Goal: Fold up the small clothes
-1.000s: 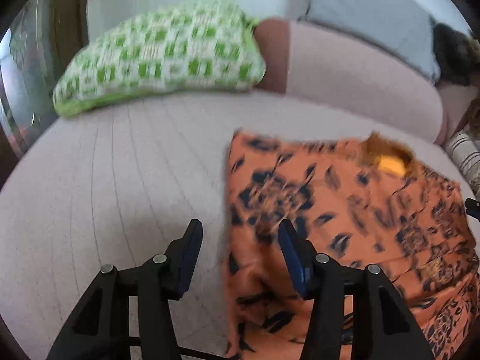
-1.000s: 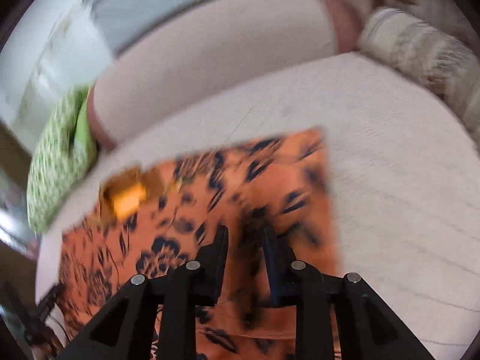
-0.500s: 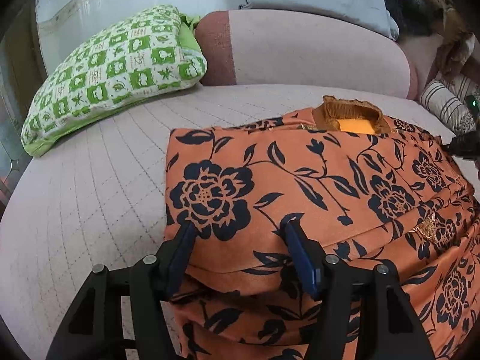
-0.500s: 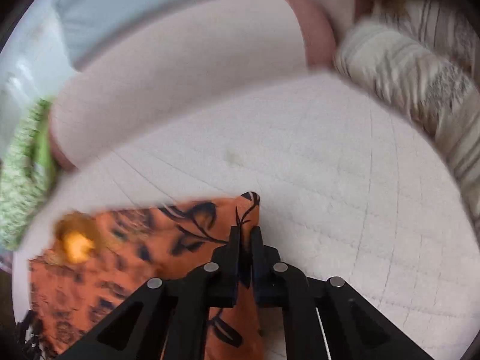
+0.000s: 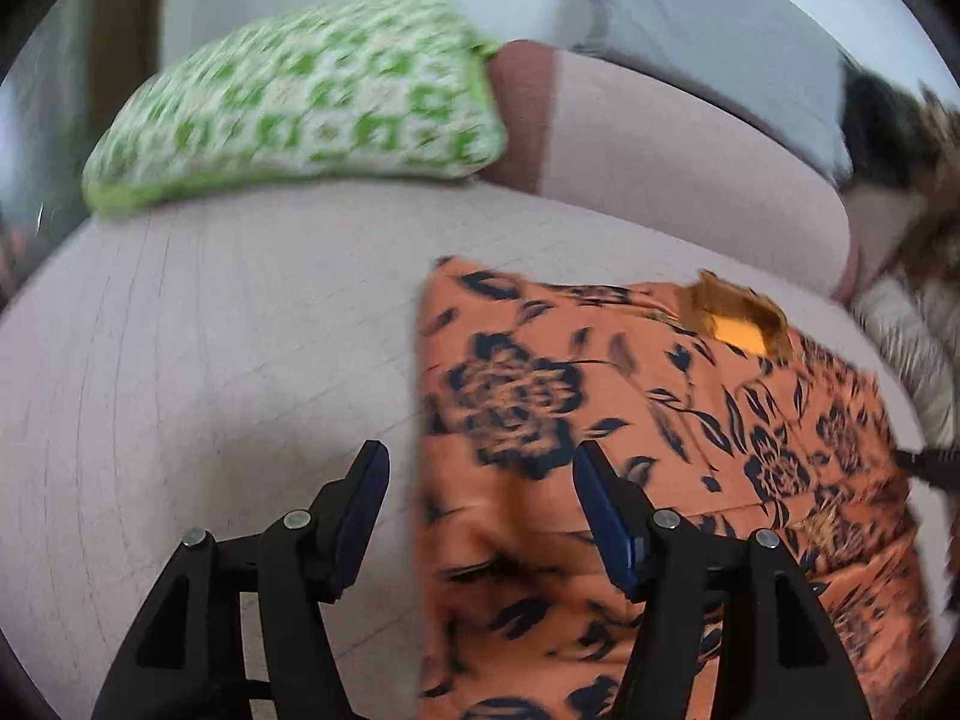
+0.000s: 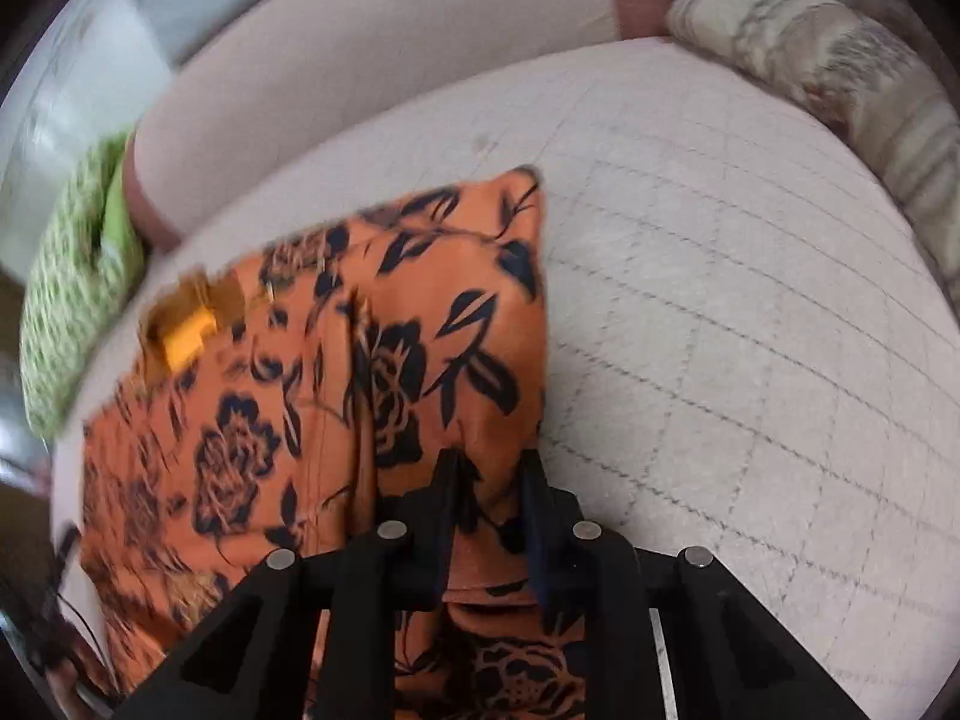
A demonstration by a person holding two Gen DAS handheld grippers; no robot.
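My right hand-held gripper [image 6: 487, 471] opening over orange garment [image 6: 420, 324], cloth between jaws; left hand-held gripper [image 5: 480, 471] open, straddling garment's left edge; both equally near.

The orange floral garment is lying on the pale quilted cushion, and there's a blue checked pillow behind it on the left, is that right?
Not quite: the checked pillow is green and white, not blue, as the left wrist view shows. The rest holds: the orange floral garment lies on the pale quilted cushion, with that pillow behind it on the left.
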